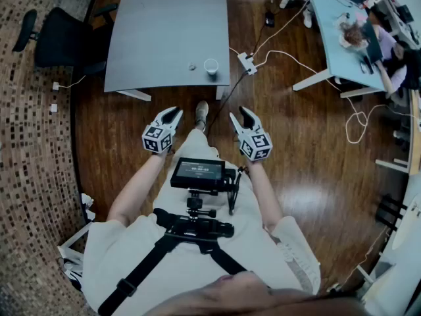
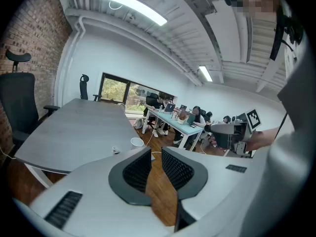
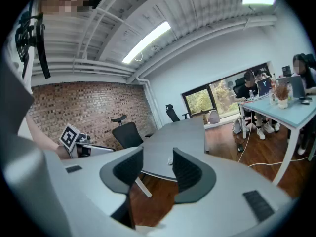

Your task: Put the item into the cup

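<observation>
A white cup [image 1: 210,66] stands near the front edge of the grey table [image 1: 164,31], with a small pale item [image 1: 192,66] lying just left of it. Both grippers hover over the wooden floor, short of the table and apart from both objects. My left gripper [image 1: 172,115] is open with a narrow gap and nothing in it. My right gripper [image 1: 241,116] is open wider and also empty. In the left gripper view the cup [image 2: 137,142] and the item [image 2: 115,150] show just beyond the left gripper [image 2: 156,153]. The right gripper [image 3: 157,154] frames the cup [image 3: 170,160] far off.
A black office chair [image 1: 62,38] stands at the table's left. A power strip [image 1: 247,62] and white cables [image 1: 289,54] lie on the floor to the right. People sit at a light blue desk [image 1: 335,38] at the far right. A monitor rig [image 1: 197,174] hangs at my chest.
</observation>
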A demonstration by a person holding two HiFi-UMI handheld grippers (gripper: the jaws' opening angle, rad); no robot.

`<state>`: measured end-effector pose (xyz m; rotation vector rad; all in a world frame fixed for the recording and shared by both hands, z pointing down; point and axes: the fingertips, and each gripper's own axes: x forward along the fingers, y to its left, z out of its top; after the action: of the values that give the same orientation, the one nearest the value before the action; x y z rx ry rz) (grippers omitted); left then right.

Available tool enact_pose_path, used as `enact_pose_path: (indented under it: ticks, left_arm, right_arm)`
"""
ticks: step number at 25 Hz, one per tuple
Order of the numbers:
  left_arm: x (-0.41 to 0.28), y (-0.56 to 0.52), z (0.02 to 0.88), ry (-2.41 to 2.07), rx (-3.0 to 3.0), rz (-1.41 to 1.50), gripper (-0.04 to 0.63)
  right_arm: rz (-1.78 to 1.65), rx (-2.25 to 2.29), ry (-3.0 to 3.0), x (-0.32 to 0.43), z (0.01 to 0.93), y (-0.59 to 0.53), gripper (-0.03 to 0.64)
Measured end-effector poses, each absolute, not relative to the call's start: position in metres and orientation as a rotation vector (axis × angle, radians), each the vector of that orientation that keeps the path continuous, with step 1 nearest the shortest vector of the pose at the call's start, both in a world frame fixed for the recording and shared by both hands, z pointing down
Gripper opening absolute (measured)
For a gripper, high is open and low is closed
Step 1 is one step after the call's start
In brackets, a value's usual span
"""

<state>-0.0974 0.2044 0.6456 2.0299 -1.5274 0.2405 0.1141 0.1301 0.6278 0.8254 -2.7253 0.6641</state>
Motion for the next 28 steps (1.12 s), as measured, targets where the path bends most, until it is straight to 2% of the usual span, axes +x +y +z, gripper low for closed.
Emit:
enact_pose_path:
  ticks: [13,28]
  left_arm:
    - [-0.151,0.071,0.727,-1.407,2.064,0.517,0.067]
    - [-0.176,0.002,0.825,-1.132,2.079,0.811,0.077]
  right_arm:
    - [0.677,0.871,-2.681,0.047,0.628,0.016,0.199]
    - [0.717,0.989,-2.574,0.002,0.650,-0.073,0.199]
